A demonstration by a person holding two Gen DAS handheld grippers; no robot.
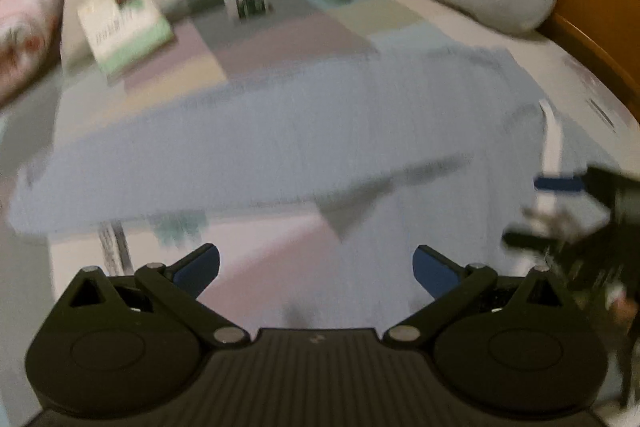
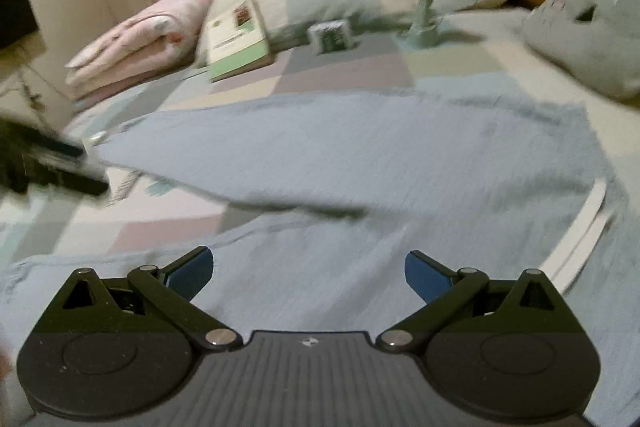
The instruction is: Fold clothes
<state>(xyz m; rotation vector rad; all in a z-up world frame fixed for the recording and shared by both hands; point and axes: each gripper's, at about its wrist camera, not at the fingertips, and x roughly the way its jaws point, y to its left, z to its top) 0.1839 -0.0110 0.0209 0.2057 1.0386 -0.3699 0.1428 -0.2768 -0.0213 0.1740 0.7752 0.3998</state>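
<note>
We see the pale blue cloth garment (image 2: 340, 155) lying on the patchwork-quilted bed (image 2: 360, 67), mostly spread, with one fold line or overlapped edge running across its middle; frames are motion-blurred, so layer count is unclear. Looks partly folded at most: a wide flat panel with white trim at one side is left to bring in. Left gripper (image 1: 316, 267) has its jaws wide apart, holding nothing, hovering at the garment's near edge. Right gripper (image 2: 308, 271) likewise spread, empty, over the cloth.
</note>
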